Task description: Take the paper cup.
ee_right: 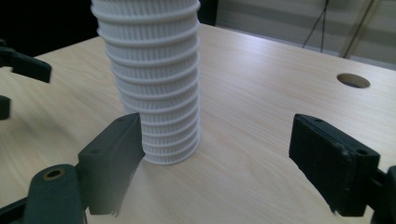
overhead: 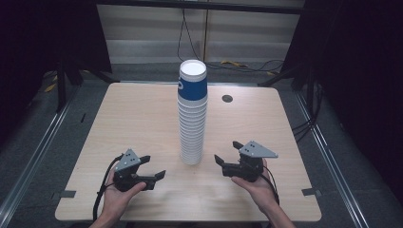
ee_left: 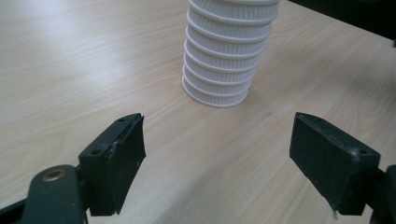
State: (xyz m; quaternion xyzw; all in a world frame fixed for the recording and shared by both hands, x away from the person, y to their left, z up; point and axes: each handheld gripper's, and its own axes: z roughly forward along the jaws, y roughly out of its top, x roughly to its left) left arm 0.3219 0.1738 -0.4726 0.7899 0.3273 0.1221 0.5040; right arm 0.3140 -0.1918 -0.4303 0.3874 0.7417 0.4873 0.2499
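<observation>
Two tools sat low over the desk [overhead: 142,114] when you paused, one in each hand, and both had their jaws spread wide with nothing between them. The stack of cups [overhead: 192,114] stood upright just ahead of and between them, its base resting on the desk, a blue-banded cup on top. From your left tool [overhead: 153,167] the stack lay ahead and to the right, a little apart; from your right tool [overhead: 227,153] it lay ahead and to the left, close beside the left jaw, though I could not tell whether they touched.

Judging by that layout, the step in hand was the approach to the stack. To do it well, you needed to keep one tool low against the ribbed lower cups [ee_right: 156,107] as a brace and bring the other up to the top cup's rim. A tall, narrow stack like that would likely tip under a sideways shove, so you had to close squarely around it, with both jaws meeting the wall together.
</observation>
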